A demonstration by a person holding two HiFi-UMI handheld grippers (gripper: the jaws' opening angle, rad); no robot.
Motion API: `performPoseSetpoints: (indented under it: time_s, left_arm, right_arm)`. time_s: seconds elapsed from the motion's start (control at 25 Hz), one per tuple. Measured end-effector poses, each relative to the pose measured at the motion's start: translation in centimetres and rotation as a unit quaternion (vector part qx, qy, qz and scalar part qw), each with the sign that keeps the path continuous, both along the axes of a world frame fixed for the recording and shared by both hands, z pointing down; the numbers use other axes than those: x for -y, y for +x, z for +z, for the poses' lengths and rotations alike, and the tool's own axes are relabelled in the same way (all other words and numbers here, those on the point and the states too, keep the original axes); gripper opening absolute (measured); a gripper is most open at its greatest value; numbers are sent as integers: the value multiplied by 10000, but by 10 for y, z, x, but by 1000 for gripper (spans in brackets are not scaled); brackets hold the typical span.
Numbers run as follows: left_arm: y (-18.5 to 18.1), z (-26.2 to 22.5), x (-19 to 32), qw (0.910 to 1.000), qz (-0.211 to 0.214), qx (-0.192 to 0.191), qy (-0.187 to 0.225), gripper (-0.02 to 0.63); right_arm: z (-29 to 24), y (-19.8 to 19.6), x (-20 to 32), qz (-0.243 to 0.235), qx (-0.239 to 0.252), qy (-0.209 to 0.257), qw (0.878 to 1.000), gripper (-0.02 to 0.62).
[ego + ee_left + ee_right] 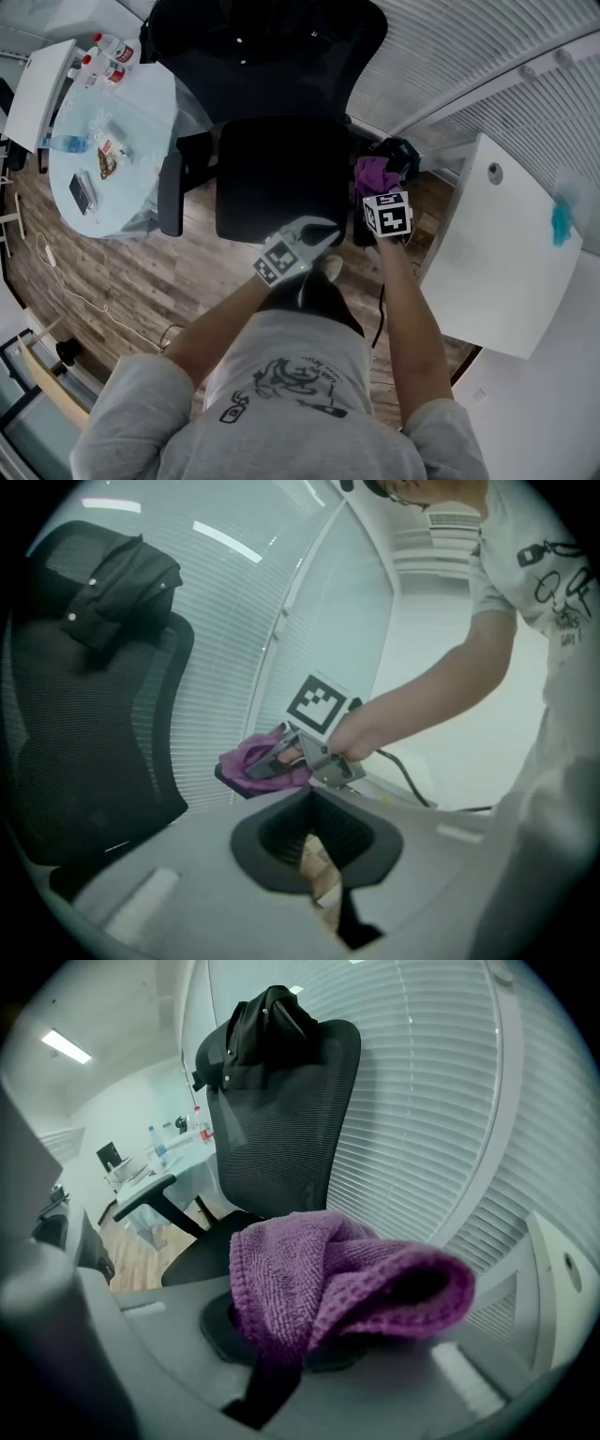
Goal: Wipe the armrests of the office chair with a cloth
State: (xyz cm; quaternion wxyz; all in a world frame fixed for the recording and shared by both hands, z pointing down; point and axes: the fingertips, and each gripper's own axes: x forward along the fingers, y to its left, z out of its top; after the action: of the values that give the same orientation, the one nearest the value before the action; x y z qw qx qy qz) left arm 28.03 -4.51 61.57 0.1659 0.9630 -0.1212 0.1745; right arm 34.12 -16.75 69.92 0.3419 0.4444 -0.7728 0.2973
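The right gripper (377, 195) (281, 1354) has its jaws pinched on a bunched purple cloth (373, 173) (328, 1279). It holds the cloth down on the chair armrest (362, 232) that runs along the right edge of the seat in the head view. From the left gripper view, the cloth (248, 761) sits on top of that dark armrest (228, 778), with the right gripper (267, 766) over it.

The left gripper (319, 232) (323, 874) hangs over the front edge of the seat. Its jaws are pressed together with nothing between them, and it is just beside the right gripper without touching it.

The black office chair (281, 178) (84, 714) (281, 1110) faces the person, with a dark jacket (262, 37) (267, 1026) draped over the top of its backrest. The other armrest (171, 192) (141, 1196), at the seat's left edge, is bare.

Behind that armrest is a round table (141, 122) with bottles (108, 52) at its far edge. A white desk (506, 253) stands to the right of the chair.
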Motion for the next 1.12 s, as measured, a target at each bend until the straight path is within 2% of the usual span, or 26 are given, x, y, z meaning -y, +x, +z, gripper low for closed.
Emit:
performPoseSetpoints:
  time_s: [0.28, 0.48, 0.8, 1.12]
  left_arm:
    - [-8, 0, 5, 9999, -108, -8, -7, 2]
    - [-9, 1, 4, 9999, -126, -17, -7, 2]
    - [-6, -3, 2, 10000, -77, -19, 22, 2]
    - [1, -5, 1, 10000, -40, -18, 57, 2]
  right_arm:
    - [3, -2, 38, 30, -65, 2, 10000, 32]
    - [4, -4, 40, 3, -120, -22, 9999, 32]
    - [-2, -3, 16, -4, -206, 9, 9998, 32]
    - [-7, 4, -39, 74, -267, 85, 9996, 32]
